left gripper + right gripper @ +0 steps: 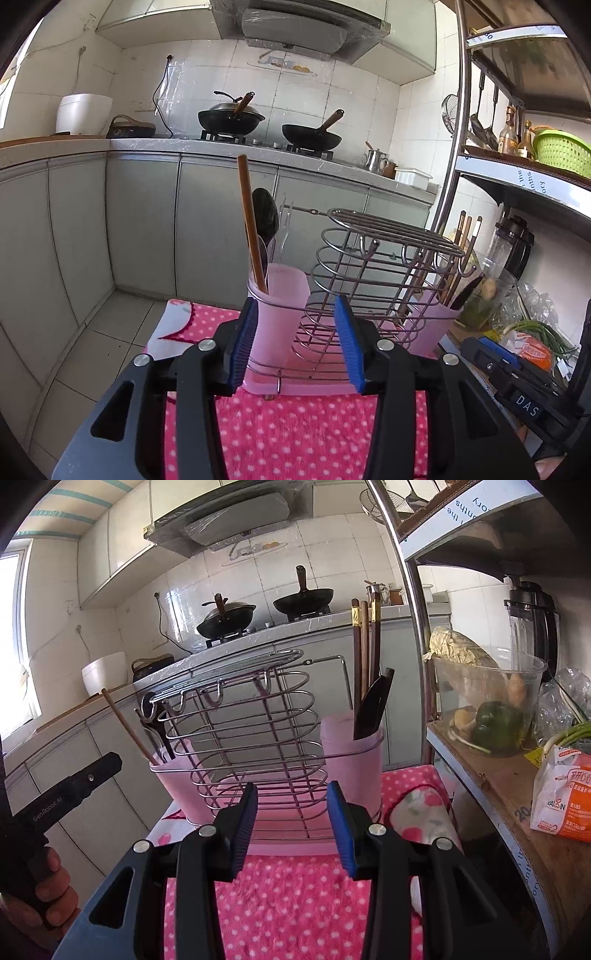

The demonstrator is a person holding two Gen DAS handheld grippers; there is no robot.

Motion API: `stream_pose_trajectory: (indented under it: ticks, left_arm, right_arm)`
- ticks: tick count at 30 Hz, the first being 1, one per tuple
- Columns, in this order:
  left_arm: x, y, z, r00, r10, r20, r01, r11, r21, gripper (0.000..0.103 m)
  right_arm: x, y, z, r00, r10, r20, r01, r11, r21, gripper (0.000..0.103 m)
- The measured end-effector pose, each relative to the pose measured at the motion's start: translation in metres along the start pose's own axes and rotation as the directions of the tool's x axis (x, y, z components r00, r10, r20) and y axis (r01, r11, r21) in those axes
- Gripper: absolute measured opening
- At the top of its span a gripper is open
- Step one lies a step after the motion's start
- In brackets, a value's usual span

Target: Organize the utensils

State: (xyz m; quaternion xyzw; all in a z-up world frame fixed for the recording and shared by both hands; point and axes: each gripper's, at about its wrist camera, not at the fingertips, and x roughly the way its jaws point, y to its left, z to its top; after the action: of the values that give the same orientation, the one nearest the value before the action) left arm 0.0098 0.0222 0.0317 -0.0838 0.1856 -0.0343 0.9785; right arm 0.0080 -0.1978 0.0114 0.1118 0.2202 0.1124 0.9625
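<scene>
Both the left gripper (298,341) and right gripper (291,825) are hovering spread and empty before the wire rack (251,738); the lone chopstick (252,225) leaning in the left pink cup (280,306) looks light, stiff, slippery, best pinched mid-shaft

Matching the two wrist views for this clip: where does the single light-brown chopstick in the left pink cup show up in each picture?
Left wrist: single chopstick stands left of centre, in the near pink cup.
Right wrist: it leans at far left, in the left-hand cup.
Shared landmark: the wire rack between the cups.
</scene>
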Motion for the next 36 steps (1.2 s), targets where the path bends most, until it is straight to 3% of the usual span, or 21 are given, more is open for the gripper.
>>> stream_pose_trajectory:
  ticks: [8, 12, 21, 36]
  left_arm:
    - [-0.012, -0.006, -0.008, 0.999, 0.003, -0.054, -0.003, 1.0, -0.006, 0.053]
    - [-0.018, -0.008, -0.01, 0.998, 0.005, -0.067, -0.005, 1.0, 0.003, 0.054]
    - [-0.017, -0.016, -0.021, 0.991, 0.025, -0.135, -0.021, 0.999, 0.032, 0.054]
    - [-0.013, -0.017, -0.029, 0.98, 0.038, -0.196, -0.033, 0.999, 0.028, 0.054]
  right_arm:
    - [-0.015, 0.016, -0.01, 1.0, -0.013, -0.022, 0.012, 0.999, -0.041, 0.04]
    - [-0.025, 0.027, -0.015, 1.0, -0.019, -0.008, 0.018, 0.997, -0.08, 0.067]
    - [-0.031, 0.04, -0.021, 0.997, -0.07, -0.013, 0.067, 0.986, -0.153, 0.068]
    - [-0.03, 0.039, -0.022, 0.993, -0.114, -0.036, 0.107, 0.982, -0.154, 0.068]
